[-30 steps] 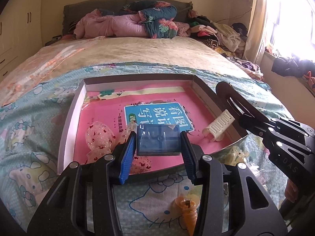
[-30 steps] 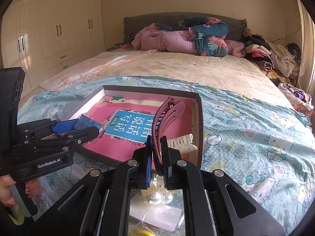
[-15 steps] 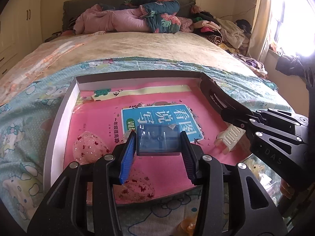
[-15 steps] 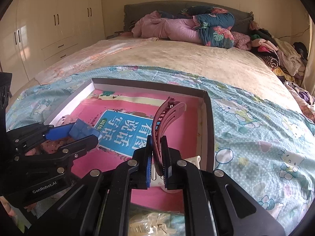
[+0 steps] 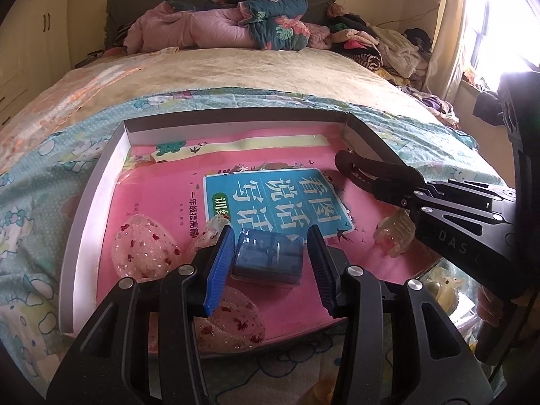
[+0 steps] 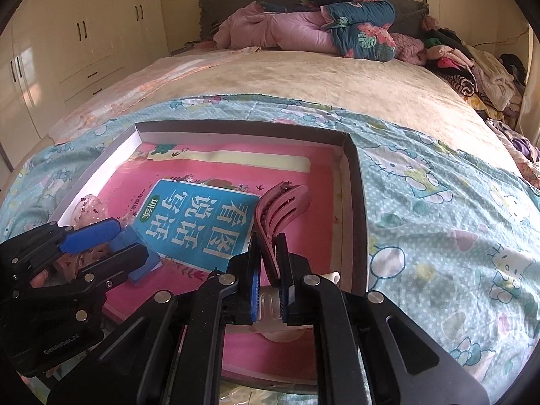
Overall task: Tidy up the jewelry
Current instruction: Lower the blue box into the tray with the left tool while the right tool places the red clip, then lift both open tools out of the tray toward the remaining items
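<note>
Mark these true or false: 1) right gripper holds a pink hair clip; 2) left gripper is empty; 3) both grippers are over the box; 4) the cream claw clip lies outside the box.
1) True: the right gripper is shut on the pink hair clip.
2) False: the left gripper holds a small blue box.
3) True: both are above the shallow box.
4) False: the cream claw clip lies inside it.
</note>
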Tool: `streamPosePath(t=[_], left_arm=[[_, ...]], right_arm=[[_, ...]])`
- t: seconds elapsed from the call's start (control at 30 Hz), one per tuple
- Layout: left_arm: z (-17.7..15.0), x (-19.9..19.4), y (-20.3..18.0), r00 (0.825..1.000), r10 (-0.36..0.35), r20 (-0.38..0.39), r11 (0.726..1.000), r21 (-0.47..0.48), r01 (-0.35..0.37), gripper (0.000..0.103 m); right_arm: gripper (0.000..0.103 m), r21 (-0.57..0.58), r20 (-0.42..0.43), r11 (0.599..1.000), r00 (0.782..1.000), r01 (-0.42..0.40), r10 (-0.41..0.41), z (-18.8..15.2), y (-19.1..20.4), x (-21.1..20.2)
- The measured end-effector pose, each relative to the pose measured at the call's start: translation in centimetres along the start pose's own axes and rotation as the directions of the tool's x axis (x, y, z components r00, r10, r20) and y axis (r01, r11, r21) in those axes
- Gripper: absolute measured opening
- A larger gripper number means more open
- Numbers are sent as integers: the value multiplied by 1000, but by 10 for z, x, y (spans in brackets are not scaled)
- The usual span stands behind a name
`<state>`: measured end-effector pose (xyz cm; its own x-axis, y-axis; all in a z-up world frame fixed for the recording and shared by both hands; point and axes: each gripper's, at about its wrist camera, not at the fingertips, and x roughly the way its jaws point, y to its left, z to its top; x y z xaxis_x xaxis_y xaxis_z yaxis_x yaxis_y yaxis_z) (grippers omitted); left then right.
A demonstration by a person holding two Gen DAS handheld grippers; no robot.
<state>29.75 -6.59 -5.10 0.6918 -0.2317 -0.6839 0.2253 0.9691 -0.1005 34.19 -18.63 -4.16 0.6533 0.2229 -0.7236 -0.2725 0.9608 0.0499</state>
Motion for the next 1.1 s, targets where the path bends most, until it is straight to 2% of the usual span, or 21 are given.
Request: streamPosePath(t=[0.17, 0.23, 0.27, 0.3, 0.37, 0.47, 1.03, 1.1], left_arm=[[1, -3, -2, 1000, 1, 3, 1000, -2, -1, 37], [1, -5, -2, 1000, 0, 8, 1000, -7, 0, 41], [1, -7, -1, 1000, -1, 11, 1000, -9, 2, 42], [0, -8, -1, 1000, 0, 15, 1000, -12, 0, 43], [2, -11, 2, 1000, 1, 21, 1000, -18, 0, 44], [1, -17, 6, 999, -1, 35, 999, -33, 2, 49], [-10, -63, 10, 990, 32, 139, 998, -67, -23, 83], [-13, -68, 10, 988, 29, 151, 997, -70, -18, 86]], right_arm=[[10, 13, 13, 1000, 1000, -2, 2, 0, -2, -2], [20, 23, 28, 1000, 1000, -6, 5, -1, -4, -7], [32, 28, 38, 1000, 999, -8, 7, -1, -4, -10], [35, 32, 46, 999, 999, -9, 7, -2, -5, -13], [36, 32, 59, 999, 998, -4, 3, -2, -5, -19], [45, 36, 85, 999, 996, -6, 3, -4, -6, -30], [69, 30, 182, 999, 982, 37, -42, -31, -3, -89], [75, 32, 189, 999, 981, 44, -49, -36, -2, -95]])
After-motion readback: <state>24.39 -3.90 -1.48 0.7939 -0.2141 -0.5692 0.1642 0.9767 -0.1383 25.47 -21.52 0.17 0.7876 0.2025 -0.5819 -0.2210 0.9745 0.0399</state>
